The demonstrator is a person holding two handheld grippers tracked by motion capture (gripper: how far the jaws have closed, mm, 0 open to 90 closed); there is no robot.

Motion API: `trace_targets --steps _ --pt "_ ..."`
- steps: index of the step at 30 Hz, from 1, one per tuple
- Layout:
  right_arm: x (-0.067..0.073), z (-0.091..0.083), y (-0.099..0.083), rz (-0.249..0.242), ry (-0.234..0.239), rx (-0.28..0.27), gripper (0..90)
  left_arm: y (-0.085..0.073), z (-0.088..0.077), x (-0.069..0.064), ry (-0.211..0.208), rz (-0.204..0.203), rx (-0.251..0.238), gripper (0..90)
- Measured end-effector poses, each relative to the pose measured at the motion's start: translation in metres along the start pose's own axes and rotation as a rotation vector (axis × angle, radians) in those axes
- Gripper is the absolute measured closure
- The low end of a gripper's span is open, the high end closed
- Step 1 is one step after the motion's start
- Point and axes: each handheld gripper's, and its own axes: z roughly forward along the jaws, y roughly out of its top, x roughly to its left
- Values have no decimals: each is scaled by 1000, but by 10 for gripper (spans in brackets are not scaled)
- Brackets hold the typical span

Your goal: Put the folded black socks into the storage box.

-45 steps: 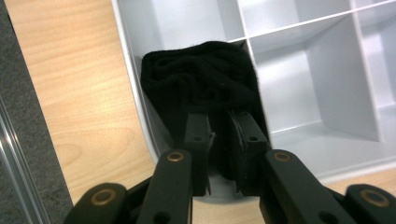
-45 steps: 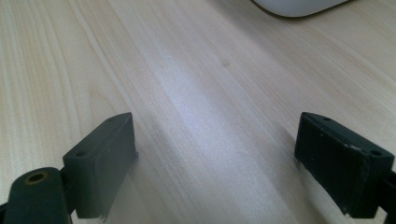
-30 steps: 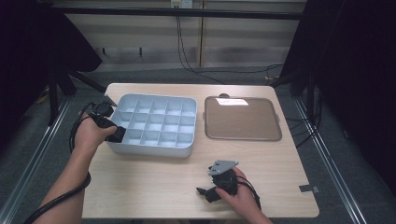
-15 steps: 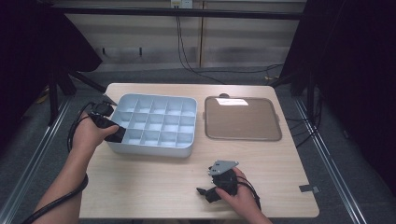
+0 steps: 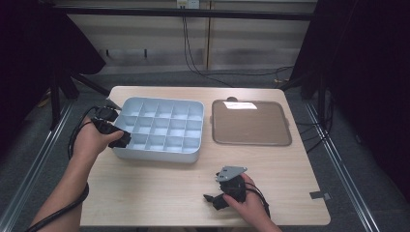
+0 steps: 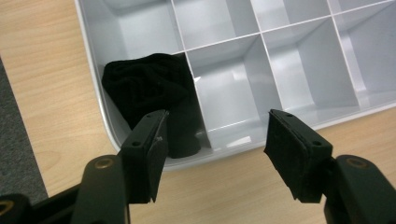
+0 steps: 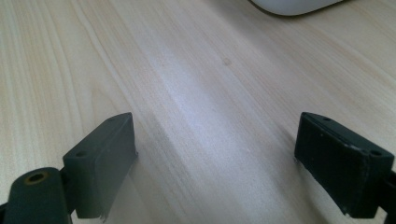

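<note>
Your left gripper hangs at the near left corner of the divided tray. A black rolled cloth, perhaps a sock, sits in that corner compartment, leaning against the outer wall. The jaws have just been opening and now stand moderately wide. Nothing is held: the cloth lies beyond and beside the left-hand jaw in the left gripper view, and no pad presses on it.

The step in hand looks like a release into the compartment. To finish it well, lift the gripper straight up before drawing it back, so that no jaw snags the cloth and drags it over the divider. Check that the cloth lies wholly within its own cell; a fold appears to rest near the partition, and a light nudge would settle it.

Your right gripper rests low over the bare wooden table, near the front edge. Its jaws are spread wide with nothing between them. Keep it parked there, well apart from the tray.

The brown flat tray lies just beside the divided tray, on its right, with nothing on it.
</note>
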Motion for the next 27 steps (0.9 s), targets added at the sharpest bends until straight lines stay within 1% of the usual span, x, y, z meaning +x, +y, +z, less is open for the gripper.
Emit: trace_targets --steps 3,6,11,12,13,16,17,20,21,22,23,26,27 --pt "0 0 0 0 0 0 121 -1 0 -2 -9 1 -4 368" --pt "0 0 0 0 0 0 121 -3 -1 -3 -18 3 6 353" --pt "0 0 0 0 0 0 121 -5 -2 -4 -27 2 -6 333" --pt "0 0 0 0 0 0 121 -6 -2 -4 -29 7 -4 331" --pt "0 0 0 0 0 0 121 -6 -3 -4 -29 2 -10 327" --pt "0 0 0 0 0 0 121 -8 -4 -5 -33 15 -15 317" --pt "0 0 0 0 0 0 121 -9 -4 -5 -33 11 -21 315" --pt "0 0 0 0 0 0 121 -11 -5 -6 -43 17 -24 303" --pt "0 0 0 0 0 0 121 -11 -5 -6 -40 26 -32 298" --pt "0 0 0 0 0 0 121 -12 -5 -7 -47 20 -35 293" --pt "0 0 0 0 0 0 121 -13 -5 -8 -47 22 -38 286" --pt "0 0 0 3 1 2 121 -16 -3 -10 -59 38 -38 259" --pt "0 0 0 3 1 3 121 -17 -3 -10 -63 51 -35 250"
